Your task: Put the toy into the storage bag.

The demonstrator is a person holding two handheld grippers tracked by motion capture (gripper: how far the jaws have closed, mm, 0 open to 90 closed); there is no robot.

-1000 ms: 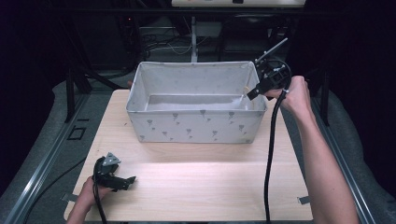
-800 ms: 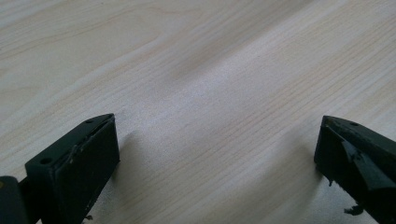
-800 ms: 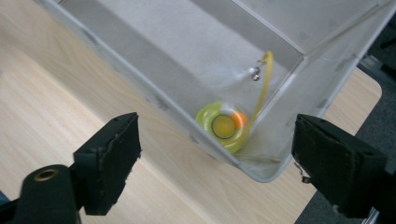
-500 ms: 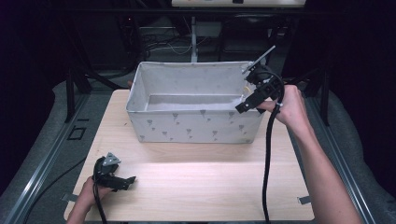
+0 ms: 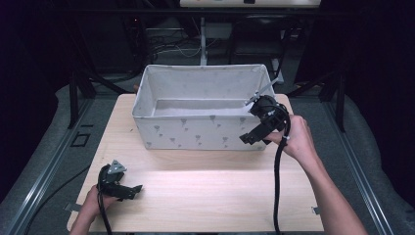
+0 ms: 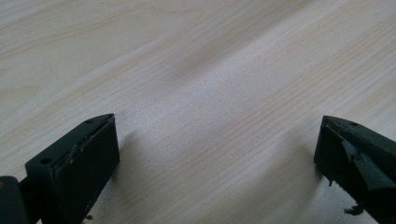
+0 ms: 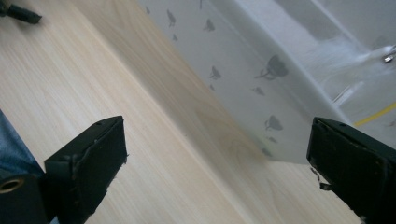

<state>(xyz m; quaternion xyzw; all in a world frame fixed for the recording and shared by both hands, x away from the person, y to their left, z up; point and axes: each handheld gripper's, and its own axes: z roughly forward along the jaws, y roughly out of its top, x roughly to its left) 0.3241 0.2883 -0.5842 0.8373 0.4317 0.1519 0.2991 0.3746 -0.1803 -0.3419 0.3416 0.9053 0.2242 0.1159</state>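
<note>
We see a pale wooden counter (image 5: pixel 205 186) with a white fabric bin (image 5: pixel 195 132) standing toward its far side; the bin carries a small grey printed pattern and its inside looks bare as far as we can tell.

The right tool (image 5: pixel 252 136) is held in the air by the right hand (image 5: pixel 293 139) at the bin's near right corner, just in front of its near wall and pointing down and leftward. In the right gripper view its 2 black jaws stand wide apart with nothing between them, and beyond them we see the counter and the bin's patterned wall (image 7: pixel 243 70) running diagonally. A black cable (image 5: pixel 276 186) trails from this tool toward the near edge of the counter.

The left tool (image 5: pixel 129 190) lies low at the near left corner of the counter, held by the left hand (image 5: pixel 93 205), well apart from the bin. In the left gripper view its 2 jaws are also spread wide over bare wood grain (image 6: pixel 210 93), holding nothing.
</note>
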